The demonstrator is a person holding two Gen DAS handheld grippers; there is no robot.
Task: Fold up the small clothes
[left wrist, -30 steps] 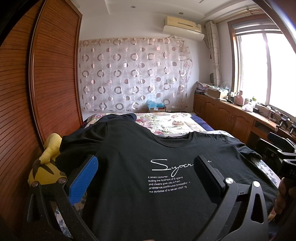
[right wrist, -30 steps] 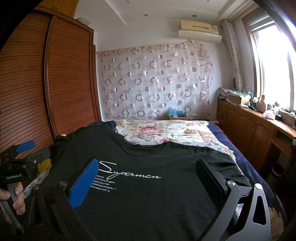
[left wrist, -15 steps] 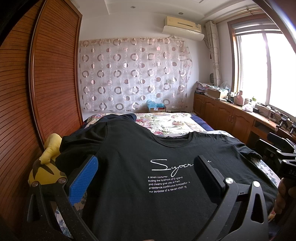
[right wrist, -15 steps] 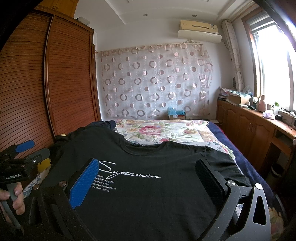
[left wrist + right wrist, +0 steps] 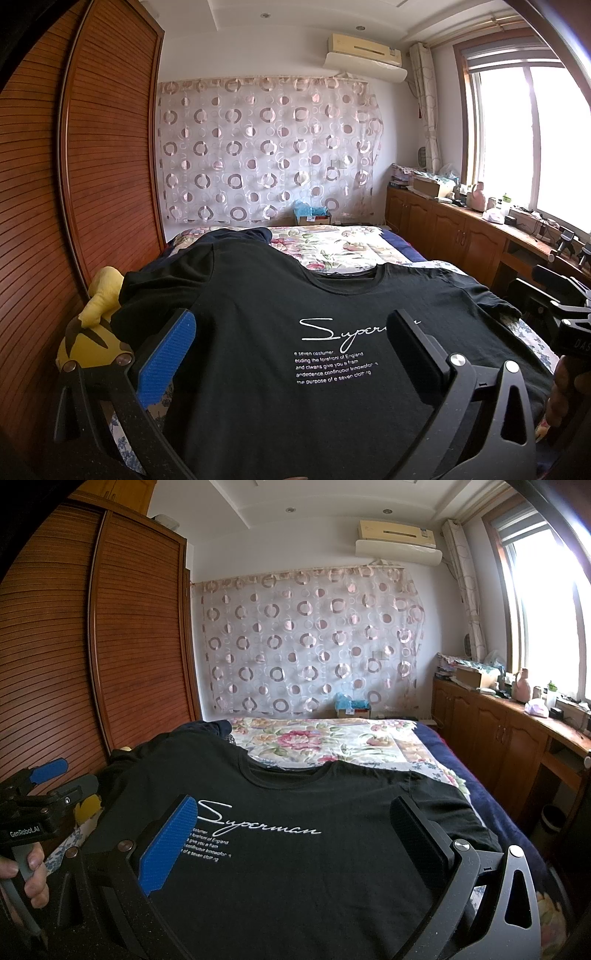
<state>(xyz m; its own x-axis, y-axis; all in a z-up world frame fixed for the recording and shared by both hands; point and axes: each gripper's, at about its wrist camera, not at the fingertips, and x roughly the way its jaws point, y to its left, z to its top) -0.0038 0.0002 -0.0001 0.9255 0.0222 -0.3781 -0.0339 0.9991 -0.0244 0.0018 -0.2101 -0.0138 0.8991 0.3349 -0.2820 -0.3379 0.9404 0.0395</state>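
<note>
A black T-shirt [image 5: 280, 295] [image 5: 295, 849] with white "Superman" lettering lies spread flat, front up, on the bed, collar toward the far end. My left gripper [image 5: 291, 332] hovers open above its left half, nothing between the fingers. My right gripper [image 5: 295, 819] hovers open above its right half, also holding nothing. In the right wrist view the left gripper [image 5: 40, 786] shows at the left edge, held by a hand [image 5: 33, 875]. The right gripper [image 5: 546, 306] appears at the right edge of the left wrist view.
A floral bedspread [image 5: 314, 742] covers the bed beyond the shirt. A yellow plush toy [image 5: 92, 325] lies at the shirt's left, against the wooden wardrobe [image 5: 74, 184]. Another dark garment [image 5: 236, 236] sits behind the shirt. Wooden cabinets [image 5: 498, 738] run under the window at right.
</note>
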